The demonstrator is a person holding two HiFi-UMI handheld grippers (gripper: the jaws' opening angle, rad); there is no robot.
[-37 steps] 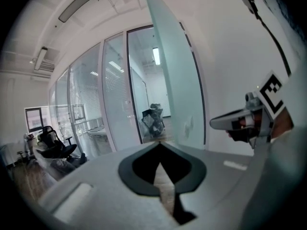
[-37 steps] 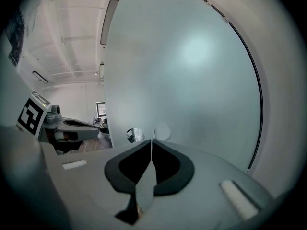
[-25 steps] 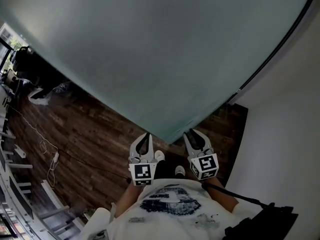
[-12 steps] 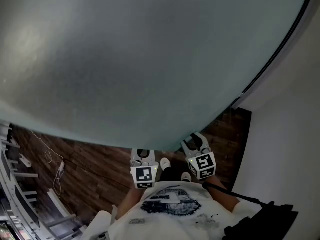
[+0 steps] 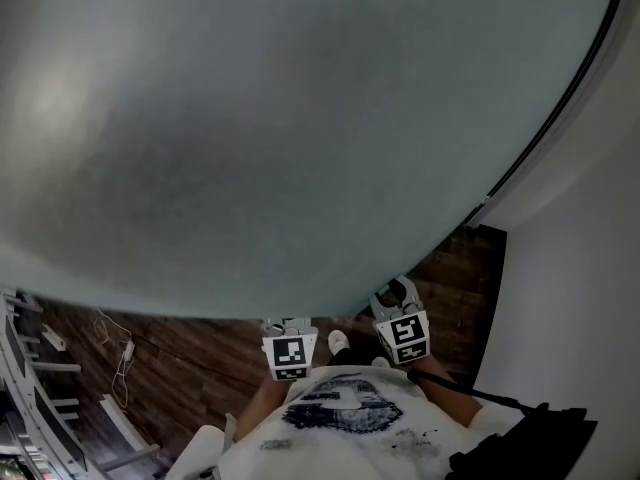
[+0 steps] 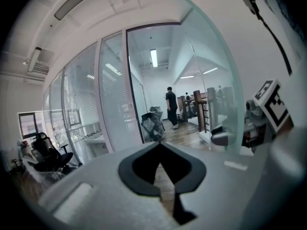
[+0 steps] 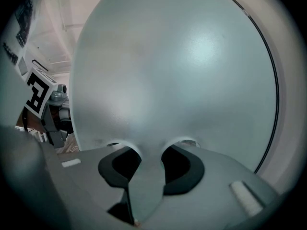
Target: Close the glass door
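Door (image 7: 182, 66) edge sits in my right gripper (image 7: 148, 150), jaws closing; left gripper (image 6: 160, 145) is closed, empty. I should clamp squarely, then push steadily.

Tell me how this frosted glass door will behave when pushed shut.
The glass door fills most of the head view, so it is probably heavy and slow to start or stop. It looks like one rigid pane, unlikely to flex. Its smooth frosted face is probably slippery to push on, and being glass, it may crack if slammed.
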